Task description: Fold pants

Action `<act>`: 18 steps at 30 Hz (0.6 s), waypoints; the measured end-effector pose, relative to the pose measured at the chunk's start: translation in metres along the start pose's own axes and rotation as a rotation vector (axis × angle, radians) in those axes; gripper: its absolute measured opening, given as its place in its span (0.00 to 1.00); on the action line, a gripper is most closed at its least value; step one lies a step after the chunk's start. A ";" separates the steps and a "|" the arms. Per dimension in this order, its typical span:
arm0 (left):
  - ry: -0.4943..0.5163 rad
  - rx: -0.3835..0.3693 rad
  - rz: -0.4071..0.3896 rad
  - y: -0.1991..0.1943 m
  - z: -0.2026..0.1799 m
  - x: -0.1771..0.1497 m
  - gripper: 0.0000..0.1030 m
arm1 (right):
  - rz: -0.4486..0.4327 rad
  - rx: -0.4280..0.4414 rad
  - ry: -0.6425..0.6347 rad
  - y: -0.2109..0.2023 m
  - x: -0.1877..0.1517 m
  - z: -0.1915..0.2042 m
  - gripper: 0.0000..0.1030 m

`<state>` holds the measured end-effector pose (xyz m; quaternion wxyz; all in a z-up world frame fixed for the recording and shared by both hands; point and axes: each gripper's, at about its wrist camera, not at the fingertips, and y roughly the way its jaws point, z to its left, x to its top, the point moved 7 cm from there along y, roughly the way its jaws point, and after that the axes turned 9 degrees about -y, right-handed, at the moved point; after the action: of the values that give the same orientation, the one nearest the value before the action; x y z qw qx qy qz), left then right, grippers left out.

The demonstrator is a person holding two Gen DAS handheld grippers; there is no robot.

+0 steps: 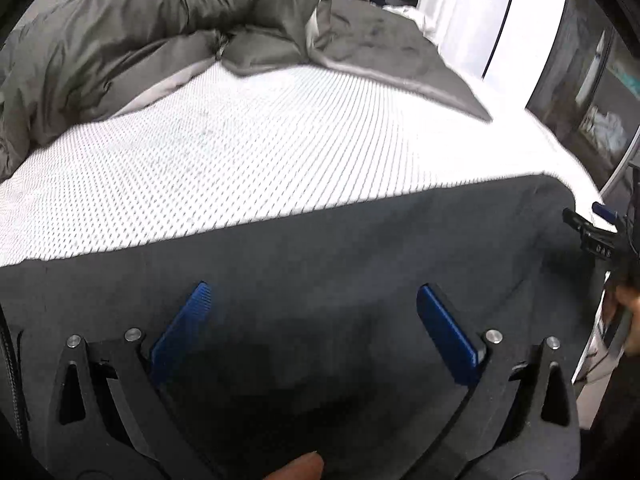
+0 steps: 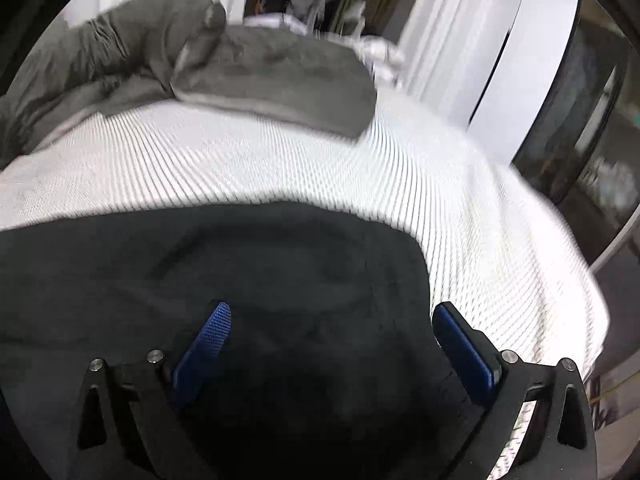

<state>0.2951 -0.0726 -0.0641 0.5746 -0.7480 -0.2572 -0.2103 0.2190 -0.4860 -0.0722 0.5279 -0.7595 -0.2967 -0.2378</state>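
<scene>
Both the left gripper (image 1: 312, 300) and right gripper (image 2: 332, 320) hover spread wide over the dark pants (image 1: 320, 248), soft, limp cloth best pinched at an edge beyond the fingertips.

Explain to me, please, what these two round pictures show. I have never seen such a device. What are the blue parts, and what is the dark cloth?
There is no robot here: a person holds a hand-held gripper in each hand. Each gripper carries a wide-angle camera that looks forward along its two fingers, so the pictures look round and bent. One picture comes from the left gripper, the other from the right gripper. The blue parts are finger pads, spread wide apart on both; neither holds anything. Below them lie the dark pants, spread on a white mattress. Behind lies a rumpled grey blanket. At the lower edge of the left picture a fingertip of the person shows.
</scene>
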 end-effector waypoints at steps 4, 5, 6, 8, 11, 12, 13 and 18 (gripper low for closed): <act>0.005 0.069 0.049 0.032 0.002 0.010 0.99 | -0.039 0.199 -0.045 -0.010 0.033 0.061 1.00; 0.004 0.091 0.059 0.041 0.005 0.010 0.99 | -0.026 0.256 -0.111 -0.005 0.040 0.090 0.99; -0.001 0.103 0.076 0.050 0.009 0.009 0.99 | -0.021 0.298 -0.155 -0.002 0.043 0.109 0.98; -0.017 0.110 0.113 0.066 0.017 0.004 0.99 | 0.008 0.412 -0.222 0.005 0.039 0.147 0.94; -0.051 0.087 0.118 0.065 0.024 -0.003 0.99 | 0.069 0.395 -0.288 0.033 0.039 0.160 0.81; -0.057 0.090 0.114 0.064 0.028 -0.001 0.99 | 0.076 0.371 -0.277 0.042 0.039 0.150 0.81; -0.061 0.086 0.113 0.068 0.035 0.004 0.99 | 0.087 0.317 -0.230 0.051 0.037 0.125 0.81; -0.085 0.080 0.108 0.068 0.042 0.004 0.99 | 0.150 0.107 0.061 0.085 0.023 0.009 0.48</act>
<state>0.3416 -0.0449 -0.1231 0.6031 -0.7455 -0.2488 -0.1365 0.2952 -0.4953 -0.1156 0.5926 -0.7428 -0.2352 -0.2044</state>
